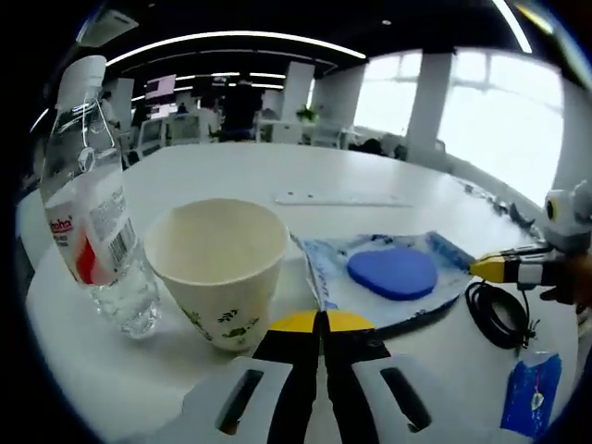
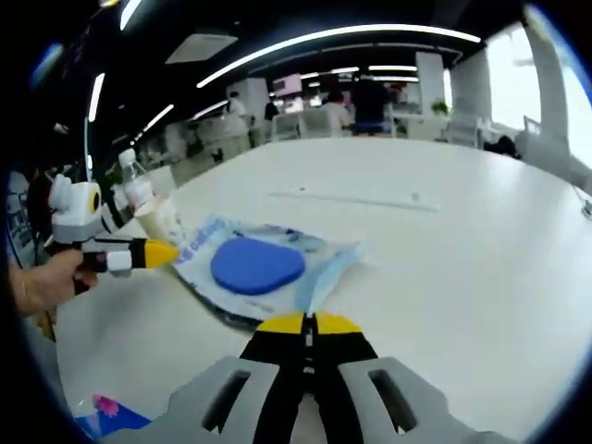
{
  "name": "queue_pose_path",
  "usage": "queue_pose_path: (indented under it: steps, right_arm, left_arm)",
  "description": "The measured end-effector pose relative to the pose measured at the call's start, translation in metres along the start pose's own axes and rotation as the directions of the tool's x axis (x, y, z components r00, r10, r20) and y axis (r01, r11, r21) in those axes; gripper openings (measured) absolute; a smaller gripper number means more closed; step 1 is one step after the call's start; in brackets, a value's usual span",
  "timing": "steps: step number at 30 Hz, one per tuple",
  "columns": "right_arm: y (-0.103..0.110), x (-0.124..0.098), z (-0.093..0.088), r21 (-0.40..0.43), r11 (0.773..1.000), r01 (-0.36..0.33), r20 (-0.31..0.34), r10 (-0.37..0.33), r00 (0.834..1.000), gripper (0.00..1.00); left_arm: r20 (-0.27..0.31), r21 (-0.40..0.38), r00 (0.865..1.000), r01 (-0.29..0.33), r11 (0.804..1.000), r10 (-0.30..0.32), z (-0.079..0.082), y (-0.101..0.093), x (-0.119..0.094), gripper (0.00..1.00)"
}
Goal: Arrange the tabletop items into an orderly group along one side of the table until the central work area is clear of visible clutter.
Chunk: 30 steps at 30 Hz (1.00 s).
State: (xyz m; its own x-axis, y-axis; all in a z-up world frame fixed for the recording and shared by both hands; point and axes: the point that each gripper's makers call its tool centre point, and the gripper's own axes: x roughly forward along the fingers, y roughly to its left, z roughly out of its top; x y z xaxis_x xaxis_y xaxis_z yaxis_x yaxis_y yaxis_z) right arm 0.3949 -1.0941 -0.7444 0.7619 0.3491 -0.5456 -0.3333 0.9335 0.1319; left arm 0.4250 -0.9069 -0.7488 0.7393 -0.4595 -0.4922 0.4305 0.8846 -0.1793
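A white table (image 1: 370, 176) carries a clear pouch (image 1: 384, 277) (blue oval pad inside) near its edge, beside a water bottle (image 1: 92, 194) and paper cup (image 1: 219, 268). Left gripper (image 1: 321, 322) and right gripper (image 2: 308, 324) hover, jaws pressed together, empty.

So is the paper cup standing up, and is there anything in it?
The paper cup stands upright on the table, mouth up. The inside that shows looks empty, though its very bottom is hidden.
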Motion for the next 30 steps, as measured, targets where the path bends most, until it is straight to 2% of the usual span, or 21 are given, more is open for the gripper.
queue_pose_path:
  steps: [10, 15, 21, 26, 30]
  right_arm:
    - [-0.0035, 0.0056, -0.0005, 0.011, 1.000, 0.004, -0.004, -0.004, 1.000, 0.00]
    - [-0.0032, 0.0084, -0.0042, -0.068, 0.997, 0.028, -0.046, -0.031, 0.998, 0.00]
    - [-0.0041, 0.0094, -0.0046, -0.056, 0.998, 0.027, -0.057, -0.030, 0.998, 0.00]
    - [-0.0038, 0.0091, -0.0048, -0.070, 0.997, 0.024, -0.064, -0.029, 0.998, 0.00]
    - [-0.0040, 0.0082, -0.0049, -0.066, 0.997, 0.026, -0.068, -0.031, 0.997, 0.02]
  left_arm:
    - [0.002, -0.031, 1.000, -0.019, 0.999, 0.019, -0.0021, 0.0046, 0.0017, 0.00]
    - [0.003, -0.026, 1.000, -0.021, 0.999, 0.021, -0.0029, 0.0046, 0.0011, 0.00]
    - [0.000, -0.040, 1.000, -0.022, 0.999, 0.022, -0.0035, 0.0048, -0.0003, 0.00]
    - [0.011, 0.012, 1.000, -0.022, 1.000, 0.022, -0.0026, 0.0049, -0.0005, 0.01]
    - [0.010, 0.005, 1.000, -0.022, 1.000, 0.022, -0.0033, 0.0058, -0.0005, 0.02]
